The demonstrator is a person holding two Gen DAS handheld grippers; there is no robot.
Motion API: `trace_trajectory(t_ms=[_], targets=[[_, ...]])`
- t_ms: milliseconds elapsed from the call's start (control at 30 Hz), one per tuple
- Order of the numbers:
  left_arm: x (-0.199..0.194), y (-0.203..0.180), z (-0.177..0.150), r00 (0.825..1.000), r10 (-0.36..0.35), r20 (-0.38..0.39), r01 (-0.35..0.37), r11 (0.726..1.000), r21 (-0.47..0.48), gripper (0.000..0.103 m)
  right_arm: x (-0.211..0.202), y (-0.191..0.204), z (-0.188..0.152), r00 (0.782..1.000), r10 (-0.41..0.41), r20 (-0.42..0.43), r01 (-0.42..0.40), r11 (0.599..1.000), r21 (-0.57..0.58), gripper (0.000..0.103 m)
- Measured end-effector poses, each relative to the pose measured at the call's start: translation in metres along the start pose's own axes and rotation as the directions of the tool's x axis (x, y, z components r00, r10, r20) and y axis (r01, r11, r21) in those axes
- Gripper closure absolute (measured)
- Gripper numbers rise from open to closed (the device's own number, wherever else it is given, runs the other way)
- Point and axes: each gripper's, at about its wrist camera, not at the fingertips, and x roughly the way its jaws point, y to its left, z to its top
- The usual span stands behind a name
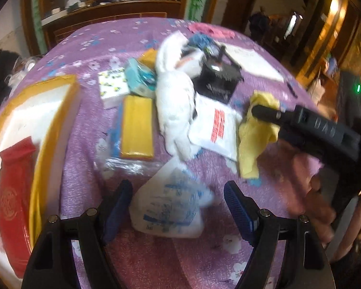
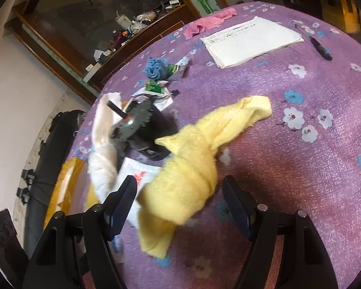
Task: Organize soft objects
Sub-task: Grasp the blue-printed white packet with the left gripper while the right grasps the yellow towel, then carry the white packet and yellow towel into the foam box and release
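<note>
**Both grippers spread over a cluttered purple cloth**

Left wrist view: the left gripper (image 1: 178,207) is held with its jaws spread wide, nothing pinched. A white plastic bag with blue print (image 1: 168,207) is seen lying between the blue fingertips (image 1: 238,209) and just ahead of them. Further ahead, a white fluffy towel (image 1: 175,101) is draped across the purple floral tablecloth (image 1: 89,144), with a yellow packet (image 1: 137,127) to its left and a black pouch (image 1: 216,82) to its right. Far left, a white tray with a yellow rim (image 1: 57,120) is seen holding a red item (image 1: 14,185). To the right, the right gripper (image 1: 255,112) is seen against a yellow cloth (image 1: 255,139); whether it is gripped cannot be told here.

Right wrist view: the right gripper (image 2: 180,202) is shown spread, and the yellow cloth (image 2: 192,166) lies bunched between the fingers and beyond them, unpinched. Ahead left, the white fluffy towel (image 2: 103,149) and black pouch (image 2: 146,132) are seen; far ahead, a blue cloth (image 2: 155,68), a pink cloth (image 2: 207,22) and a sheaf of papers (image 2: 252,41)
</note>
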Motion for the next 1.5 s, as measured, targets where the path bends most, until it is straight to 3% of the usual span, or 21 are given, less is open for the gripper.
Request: trace_trajectory(t_ms=[133, 300, 400, 467, 533, 600, 633, 700, 900, 1067, 1167, 1300, 1500], targets=[[0.002, 0.0, -0.012, 0.998, -0.058, -0.029, 0.057, 0.998, -0.025, 0.023, 0.002, 0.006, -0.001, 1.0, 0.0, -0.004, 0.0, 0.999, -0.032, 0.052], [0.0, 0.007, -0.013, 0.997, -0.074, -0.032, 0.071, 0.994, -0.088, 0.023, 0.003, 0.008, -0.001, 1.0, -0.008, 0.007, 0.009, 0.999, -0.039, 0.056], [-0.01, 0.014, -0.006, 0.996, -0.094, 0.012, 0.094, 0.988, -0.125, 0.023, -0.003, 0.008, -0.001, 0.999, 0.024, 0.034, -0.023, 0.999, -0.037, 0.057], [-0.012, 0.013, -0.003, 0.997, -0.069, 0.024, 0.071, 0.992, -0.105, 0.023, -0.01, 0.008, -0.001, 0.996, 0.059, 0.063, -0.056, 0.998, -0.039, 0.057], [-0.002, 0.011, -0.002, 0.998, -0.061, -0.013, 0.059, 0.994, -0.087, 0.024, -0.013, 0.009, -0.002, 0.995, 0.062, 0.075, -0.058, 0.997, -0.049, 0.057], [0.006, 0.009, -0.005, 0.997, -0.069, -0.03, 0.066, 0.994, -0.087, 0.042, -0.014, 0.011, -0.002, 0.994, 0.077, 0.076, -0.073, 0.996, -0.056, 0.057], [0.005, 0.009, -0.006, 0.999, -0.053, -0.008, 0.052, 0.996, -0.078, 0.045, -0.015, 0.012, -0.003, 0.993, 0.091, 0.08, -0.086, 0.994, -0.064, 0.057], [0.004, 0.007, -0.009, 0.998, -0.059, -0.004, 0.059, 0.995, -0.078, 0.061, -0.018, 0.014, -0.004, 0.99, 0.112, 0.083, -0.106, 0.991, -0.077, 0.057], [-0.013, 0.011, -0.026, 0.995, -0.096, 0.017, 0.098, 0.985, -0.141, 0.064, -0.023, 0.029, -0.011, 0.979, 0.19, 0.078, -0.177, 0.973, -0.148, 0.057], [-0.043, 0.024, -0.037, 0.987, -0.134, 0.085, 0.148, 0.967, -0.205, 0.064, -0.025, 0.051, -0.023, 0.976, 0.212, 0.055, -0.192, 0.947, -0.258, 0.057], [-0.062, 0.035, -0.043, 0.982, -0.141, 0.13, 0.169, 0.955, -0.244, 0.064, -0.025, 0.065, -0.032, 0.965, 0.262, 0.007, -0.246, 0.913, -0.326, 0.057], [-0.086, 0.045, -0.05, 0.977, -0.11, 0.182, 0.158, 0.95, -0.271, 0.064, -0.031, 0.081, -0.046, 0.954, 0.299, -0.024, -0.282, 0.866, -0.412, 0.057], [-0.124, 0.074, -0.058, 0.964, -0.07, 0.258, 0.155, 0.934, -0.323, 0.064, -0.042, 0.1, -0.069, 0.914, 0.392, -0.103, -0.397, 0.816, -0.419, 0.057]])
